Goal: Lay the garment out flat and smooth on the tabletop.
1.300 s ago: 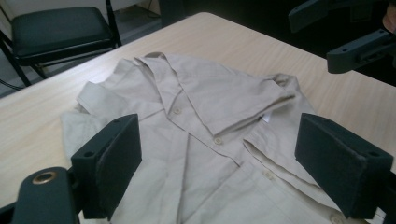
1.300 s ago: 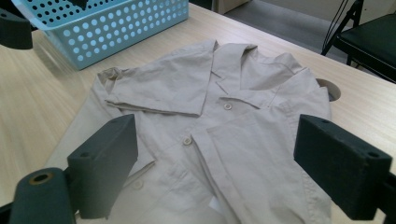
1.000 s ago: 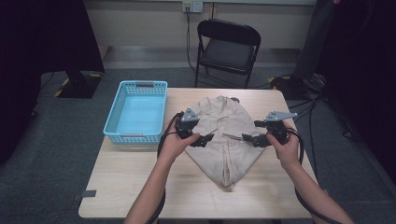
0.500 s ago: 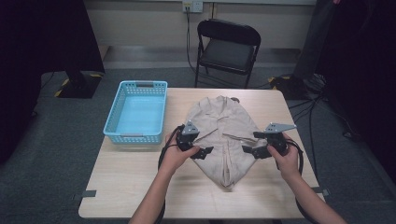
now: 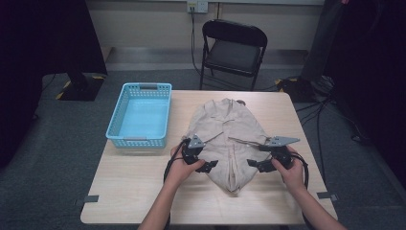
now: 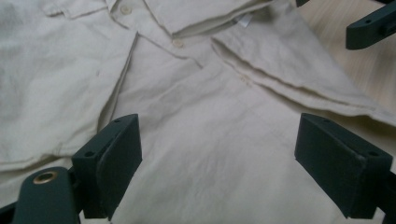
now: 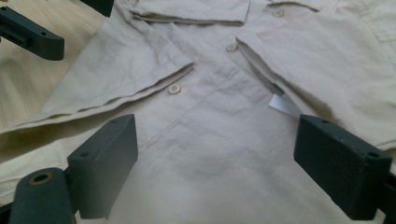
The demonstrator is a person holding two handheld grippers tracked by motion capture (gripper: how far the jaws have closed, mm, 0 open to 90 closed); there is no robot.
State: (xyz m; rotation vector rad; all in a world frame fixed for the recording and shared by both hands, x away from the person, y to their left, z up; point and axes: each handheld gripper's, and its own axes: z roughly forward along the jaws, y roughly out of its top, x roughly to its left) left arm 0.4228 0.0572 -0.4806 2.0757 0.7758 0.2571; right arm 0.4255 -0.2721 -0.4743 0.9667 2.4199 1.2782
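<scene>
On the table (image 5: 143, 191), toward its right half, a beige button-up shirt (image 5: 230, 129) lies spread flat, running from near the far edge down toward the near edge, where it narrows to a rounded fold. Its sides are folded inward, so two long flaps meet along the buttoned middle.

The left hand-held gripper (image 5: 207, 166) sits at the shirt's left border, near the near edge, gripped by the person's left hand (image 5: 181, 168). In the left gripper view its two black jaws stand wide apart with only flat cloth between them, so the left hand-held gripper (image 6: 219, 154) is released and grasps nothing; whether the pads touch the fabric cannot be told. A folded flap and a small button (image 6: 177, 43) lie ahead of it.

The right hand-held gripper (image 5: 253, 164) mirrors it at the shirt's right border, held by the right hand (image 5: 291, 168). In the right gripper view the right hand-held gripper (image 7: 217, 154) is likewise spread, released, with the shirt's placket beneath the gap. Two buttons (image 7: 174, 88) and a small white label (image 7: 280, 103) show beyond the jaws.

Both tools point inward at each other across the lower part of the shirt, near but apart.

A light blue plastic basket (image 5: 142, 139) stands at the far-left corner of the table, just beside the shirt's left side. A black folding chair (image 5: 233, 50) stands on the floor beyond the far edge.
</scene>
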